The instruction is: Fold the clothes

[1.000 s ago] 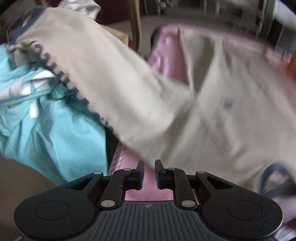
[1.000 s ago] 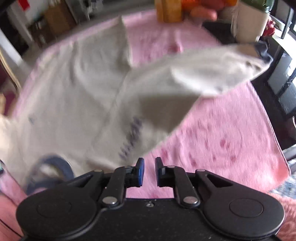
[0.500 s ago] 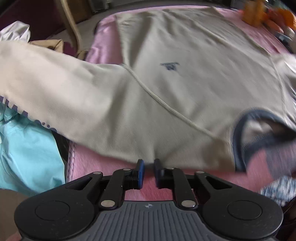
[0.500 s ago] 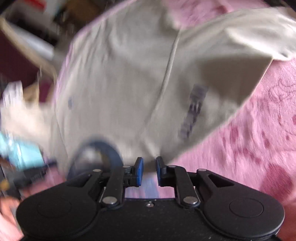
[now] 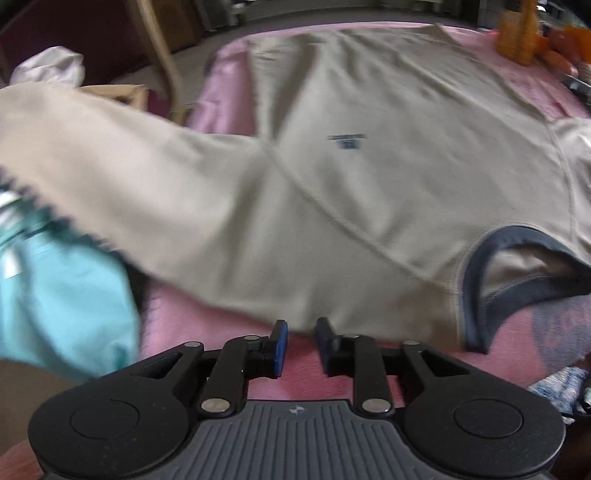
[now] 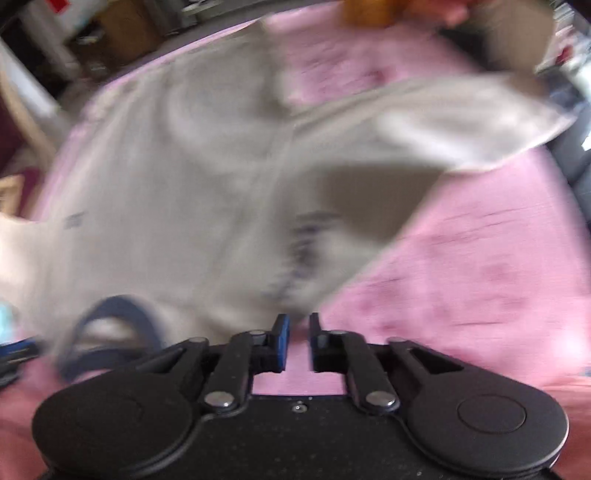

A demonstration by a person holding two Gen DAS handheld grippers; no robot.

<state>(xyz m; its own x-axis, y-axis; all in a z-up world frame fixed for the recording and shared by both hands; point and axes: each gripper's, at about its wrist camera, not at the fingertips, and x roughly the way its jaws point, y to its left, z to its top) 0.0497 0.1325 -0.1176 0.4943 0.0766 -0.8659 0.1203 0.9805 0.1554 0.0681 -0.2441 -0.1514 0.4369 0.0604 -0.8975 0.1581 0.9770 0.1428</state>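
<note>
Beige sweatshirt [image 5: 369,166] lies front-up and spread across the pink blanket [image 6: 480,277], navy collar [image 5: 517,266] nearest the tongs, small logo on the chest. One sleeve [image 5: 110,155] runs off the blanket's left edge over a turquoise garment [image 5: 62,295]; the other sleeve [image 6: 443,122] reaches out to the right.

Left gripper [image 5: 298,341]: jaws a narrow gap apart, nothing between them, just short of the shoulder edge. Right gripper [image 6: 297,339]: same narrow gap, empty, at the other shoulder by the printed lettering. The right view is blurred.

Judgement: laid out flat, no fold visible yet in body or sleeves. A fold calls for pinching one cloth layer at shoulder or sleeve and carrying it across the chest.

Around: chair leg [image 5: 162,62] and white cloth [image 5: 48,66] at far left, orange items [image 5: 517,33] at the blanket's far corner. The turquoise garment under the sleeve could snag or get dragged along.
</note>
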